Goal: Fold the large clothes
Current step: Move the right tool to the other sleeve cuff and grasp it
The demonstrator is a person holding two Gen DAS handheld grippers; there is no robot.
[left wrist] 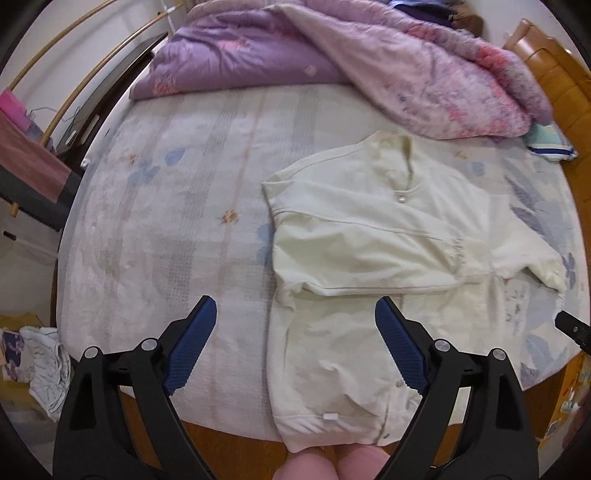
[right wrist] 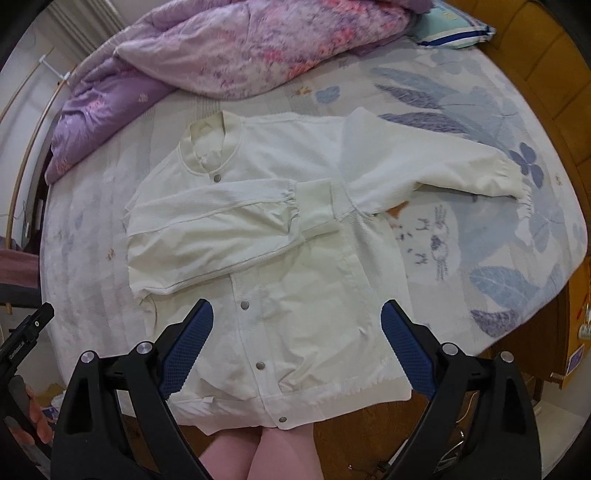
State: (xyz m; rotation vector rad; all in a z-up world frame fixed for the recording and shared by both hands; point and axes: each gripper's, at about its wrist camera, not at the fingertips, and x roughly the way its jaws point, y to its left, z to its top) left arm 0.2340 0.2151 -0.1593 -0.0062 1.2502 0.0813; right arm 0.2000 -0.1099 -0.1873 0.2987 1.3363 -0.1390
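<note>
Left wrist: left tongs [left wrist: 295,314] apart, empty; right tongs [right wrist: 297,315] apart above jacket [right wrist: 295,240] on bed [right wrist: 480,92].

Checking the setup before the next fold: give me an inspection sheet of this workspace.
Surface: bed with a floral sheet, wooden frame.
Job's things: cream jacket lies flat, front up; one sleeve folded across the chest, the other sleeve spread out on the sheet.
Clutter: purple quilt bunched at the far end; a pillow beside it.
Grippers: left gripper and right gripper both open, above the jacket, holding nothing.
Cables: nothing seen on the bed.
Surroundings: clothes pile on the floor.
</note>
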